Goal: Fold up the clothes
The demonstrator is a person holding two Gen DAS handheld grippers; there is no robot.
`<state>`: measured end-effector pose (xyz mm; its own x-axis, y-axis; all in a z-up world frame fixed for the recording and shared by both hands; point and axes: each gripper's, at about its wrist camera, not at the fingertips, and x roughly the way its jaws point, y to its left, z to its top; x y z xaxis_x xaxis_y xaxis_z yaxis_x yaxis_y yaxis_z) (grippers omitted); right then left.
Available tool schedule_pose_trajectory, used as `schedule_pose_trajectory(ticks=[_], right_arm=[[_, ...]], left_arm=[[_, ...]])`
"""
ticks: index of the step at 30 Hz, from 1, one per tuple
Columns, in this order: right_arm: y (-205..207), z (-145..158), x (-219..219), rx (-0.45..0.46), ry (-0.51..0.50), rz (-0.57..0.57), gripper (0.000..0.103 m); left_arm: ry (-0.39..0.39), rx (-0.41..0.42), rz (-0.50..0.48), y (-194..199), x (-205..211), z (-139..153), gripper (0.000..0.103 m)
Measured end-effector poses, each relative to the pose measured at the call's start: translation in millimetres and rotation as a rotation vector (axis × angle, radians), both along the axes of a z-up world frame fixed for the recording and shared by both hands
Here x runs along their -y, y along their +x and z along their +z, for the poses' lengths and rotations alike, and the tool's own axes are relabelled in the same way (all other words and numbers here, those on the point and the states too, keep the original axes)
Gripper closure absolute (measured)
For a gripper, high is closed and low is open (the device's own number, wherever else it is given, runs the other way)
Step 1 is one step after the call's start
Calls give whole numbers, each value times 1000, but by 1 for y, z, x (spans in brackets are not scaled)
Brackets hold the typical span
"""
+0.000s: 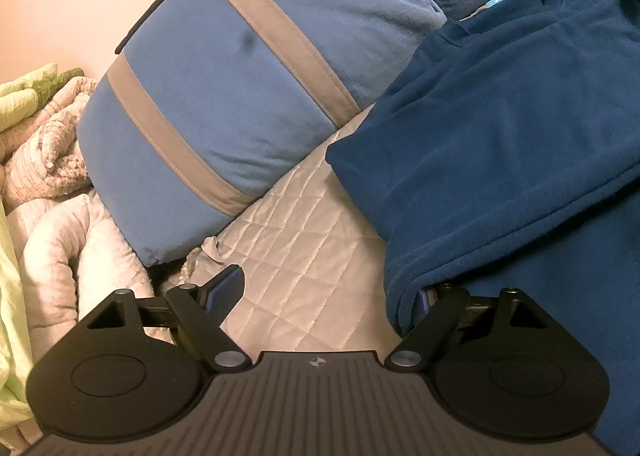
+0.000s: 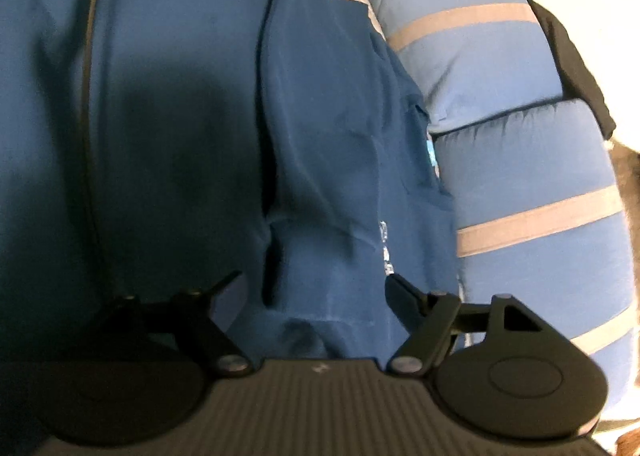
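Observation:
A dark blue fleece garment (image 1: 500,136) lies partly folded on a pale quilted bedspread (image 1: 300,240), its collar and a small light-blue label toward the pillows. My left gripper (image 1: 324,292) stands open at the garment's left edge. Its left finger (image 1: 228,288) is over bare quilt, and its right finger is mostly hidden under the fleece hem. In the right wrist view the same garment (image 2: 320,144) fills the frame, with a dark zipper line (image 2: 86,136) at the left. My right gripper (image 2: 312,288) is open just above the fleece, with cloth below the jaws but nothing pinched.
Two blue pillows with grey stripes (image 1: 240,96) (image 2: 520,184) lie against the garment's far side. A heap of beige blankets (image 1: 48,144) and a pale green cloth (image 1: 20,96) sit at the left. A plain wall rises behind.

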<state>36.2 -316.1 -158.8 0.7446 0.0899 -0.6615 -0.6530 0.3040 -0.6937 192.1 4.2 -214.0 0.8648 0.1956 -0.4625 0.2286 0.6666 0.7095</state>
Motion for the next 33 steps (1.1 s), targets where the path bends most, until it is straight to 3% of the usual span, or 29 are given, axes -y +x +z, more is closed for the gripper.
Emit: schedule_pose_trajectory(ticks=[2, 5, 7, 9, 18, 24, 26, 27, 29, 31, 33], right_arm=[[1, -5, -2, 4, -20, 8, 26], [6, -14, -6, 3, -61, 13, 43], [14, -17, -6, -39, -79, 11, 76], [16, -14, -4, -53, -85, 22, 88], [-2, 25, 5, -111, -146, 25, 91], [-15, 16, 4, -158, -155, 38, 91], [-14, 12, 4, -173, -133, 33, 88], [-14, 13, 4, -174, -112, 26, 65], [-15, 14, 6, -176, -70, 13, 54], [-16, 21, 11, -161, -24, -7, 23], [-16, 29, 18, -126, 28, -36, 12]], left_arm=[[-2, -1, -3, 0, 0, 1, 21], [-5, -5, -15, -2, -2, 3, 21], [-18, -7, -30, -4, -5, 6, 21], [-28, -9, -48, -5, -8, 9, 21], [30, 3, -121, -8, -1, 5, 21], [102, 25, -188, -16, 1, -5, 21], [103, 37, -220, -23, -2, -4, 22], [101, 46, -237, -28, -3, -3, 22], [93, 56, -266, -38, -4, 2, 22], [83, 61, -283, -48, -5, 8, 22], [68, 61, -295, -59, -7, 16, 22]])
